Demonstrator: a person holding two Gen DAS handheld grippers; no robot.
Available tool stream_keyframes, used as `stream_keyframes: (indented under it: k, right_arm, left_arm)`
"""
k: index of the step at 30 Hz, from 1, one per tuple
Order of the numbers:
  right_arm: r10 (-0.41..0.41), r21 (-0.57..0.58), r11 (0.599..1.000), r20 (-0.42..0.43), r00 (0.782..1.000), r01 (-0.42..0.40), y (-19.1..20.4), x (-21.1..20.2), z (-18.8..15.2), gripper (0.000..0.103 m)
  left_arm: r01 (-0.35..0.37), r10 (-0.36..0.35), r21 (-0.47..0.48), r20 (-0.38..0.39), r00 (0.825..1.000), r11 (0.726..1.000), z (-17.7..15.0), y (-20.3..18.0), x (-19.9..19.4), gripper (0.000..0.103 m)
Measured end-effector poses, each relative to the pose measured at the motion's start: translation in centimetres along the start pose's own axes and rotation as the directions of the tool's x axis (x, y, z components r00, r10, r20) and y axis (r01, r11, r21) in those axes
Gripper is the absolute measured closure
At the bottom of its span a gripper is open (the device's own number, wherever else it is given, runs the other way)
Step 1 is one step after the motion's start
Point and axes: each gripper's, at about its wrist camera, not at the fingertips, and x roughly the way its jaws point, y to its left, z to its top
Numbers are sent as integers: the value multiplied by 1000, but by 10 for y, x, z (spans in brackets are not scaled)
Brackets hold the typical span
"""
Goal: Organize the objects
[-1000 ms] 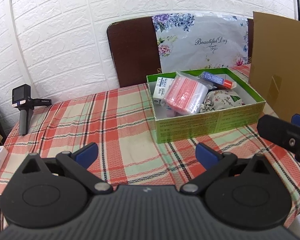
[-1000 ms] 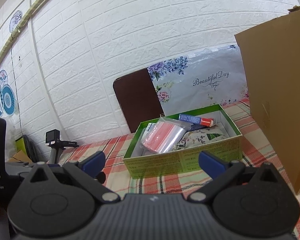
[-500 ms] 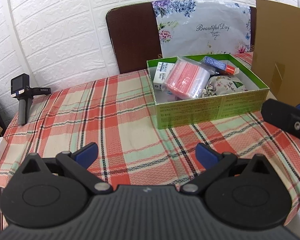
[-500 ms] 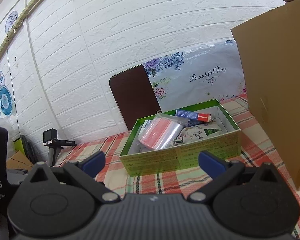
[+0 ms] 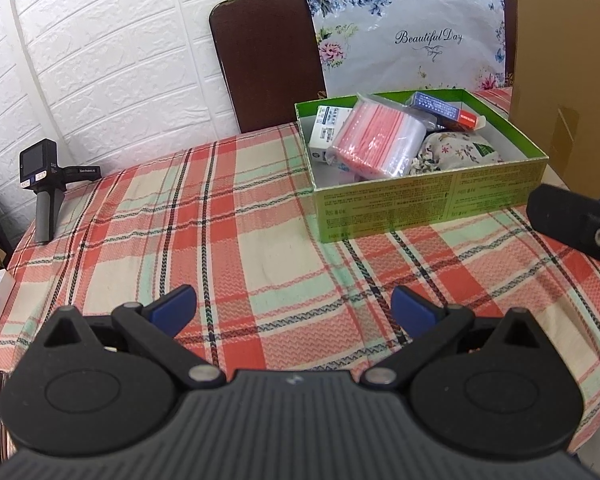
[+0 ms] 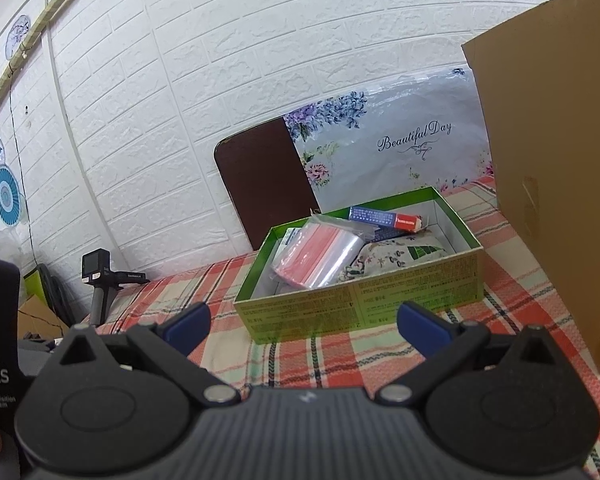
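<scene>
The left gripper (image 5: 294, 307) sits low in the frame of its own view over the red, green and cream plaid cloth covering the tabletop (image 5: 228, 216), its blue-tipped jaws spread wide with nothing between them. The right gripper (image 6: 303, 322) is likewise wide open and empty, and its black body also pokes in at the right edge of the left view (image 5: 576, 224). The open green cardboard box (image 5: 428, 200) rests on the cloth in the upper right of the left view and at centre in the right view (image 6: 360, 304). Inside it lie a clear zip bag of pink-red sheets (image 5: 376, 140), leaning on a white carton with printed labels (image 5: 327, 130) at the box's left end, a blue and red slim carton (image 5: 444, 110) along the far wall, and a floral fabric pouch (image 5: 456, 152) toward the right. A tall brown cardboard panel (image 6: 556, 184) stands just right of the box. Behind it a dark brown board (image 5: 264, 60) and a floral "Beautiful Day" sheet (image 5: 412, 48) lean on the white brick wall. At the left edge, a small black camera on a grey handle (image 5: 44, 184) stands upright on the cloth.
</scene>
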Motion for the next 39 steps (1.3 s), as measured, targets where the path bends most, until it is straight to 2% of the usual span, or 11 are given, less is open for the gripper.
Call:
stream_keyframes:
  k: [16,39]
  right_arm:
    - [-7,10,1000,-25,1000,7,-2,7,-4,0]
    - [-11,18,1000,-33,999,12,-6,11,-7,0]
  left_arm:
    - [16,-18,-28,-63,998,999,-4,1,14,0]
    - [37,-39,-28,-96,995,999,-8,-1,21,0]
